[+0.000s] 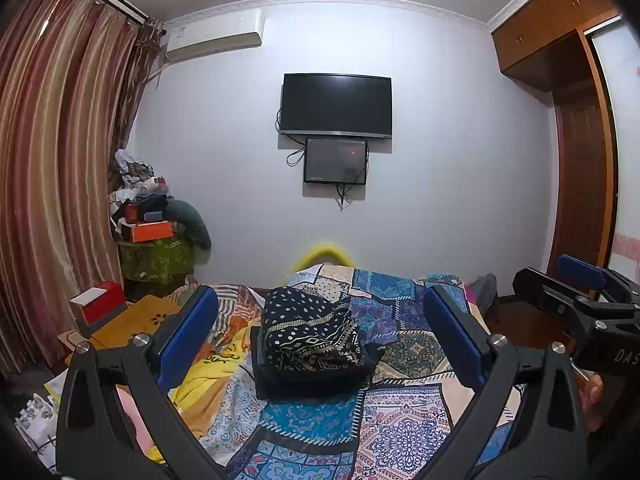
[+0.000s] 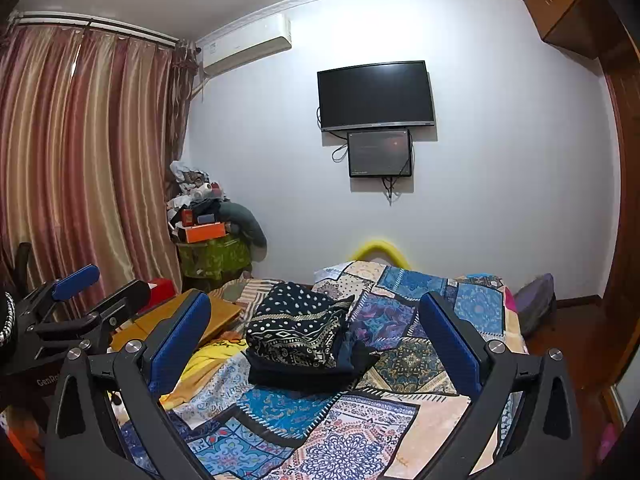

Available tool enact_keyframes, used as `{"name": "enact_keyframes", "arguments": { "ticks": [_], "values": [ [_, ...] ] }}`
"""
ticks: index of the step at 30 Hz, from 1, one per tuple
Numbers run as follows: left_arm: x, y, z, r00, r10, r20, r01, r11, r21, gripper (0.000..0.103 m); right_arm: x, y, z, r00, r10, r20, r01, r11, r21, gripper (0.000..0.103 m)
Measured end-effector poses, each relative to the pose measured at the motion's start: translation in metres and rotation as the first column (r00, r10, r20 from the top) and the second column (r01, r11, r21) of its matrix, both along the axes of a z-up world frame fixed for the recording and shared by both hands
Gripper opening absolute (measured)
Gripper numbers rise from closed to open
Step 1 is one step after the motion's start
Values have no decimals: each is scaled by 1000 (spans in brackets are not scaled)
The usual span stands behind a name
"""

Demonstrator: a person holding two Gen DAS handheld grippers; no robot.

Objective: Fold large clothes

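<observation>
A stack of folded clothes sits in the middle of the bed. Its top piece is a dark garment with white dots and a patterned band point(image 1: 310, 330), also seen in the right wrist view point(image 2: 296, 330). Plain dark folded pieces point(image 1: 312, 380) lie under it. My left gripper point(image 1: 320, 340) is open and empty, held above the bed in front of the stack. My right gripper point(image 2: 316, 338) is open and empty too, beside it. Each gripper shows at the edge of the other's view: the right one point(image 1: 580, 292), the left one point(image 2: 80, 300).
The bed has a patchwork cover point(image 1: 400, 420). A yellow cloth point(image 1: 204, 384) lies at its left. A wooden lap table point(image 1: 132, 322) and red box point(image 1: 106, 300) stand left. A cluttered pile point(image 1: 148, 216) fills the corner by the curtains. A wardrobe point(image 1: 576, 160) stands right.
</observation>
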State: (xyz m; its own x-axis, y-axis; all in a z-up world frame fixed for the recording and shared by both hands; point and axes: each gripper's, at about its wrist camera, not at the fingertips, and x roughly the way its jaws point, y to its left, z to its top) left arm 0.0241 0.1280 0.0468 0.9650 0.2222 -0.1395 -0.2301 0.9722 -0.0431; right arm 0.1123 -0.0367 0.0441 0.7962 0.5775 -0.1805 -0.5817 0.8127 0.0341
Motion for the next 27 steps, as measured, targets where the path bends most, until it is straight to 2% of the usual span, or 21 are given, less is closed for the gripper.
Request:
{"name": "enact_keyframes", "arguments": {
  "ticks": [6,18,27],
  "values": [
    [1,3,0,1000,-16,-1,16,1000,-20,103,0,-2,1,1000,-3,-2,3,1000,-1,103],
    [4,-1,-1,1000,-27,-6,27,1000,0,103,4,-4,2,1000,-10,-21,10,1000,2,103],
    [5,0,-1,1000,-20,-8,20,1000,-17,103,7,-5,0,999,-14,-29,14,1000,4,103]
  ]
}}
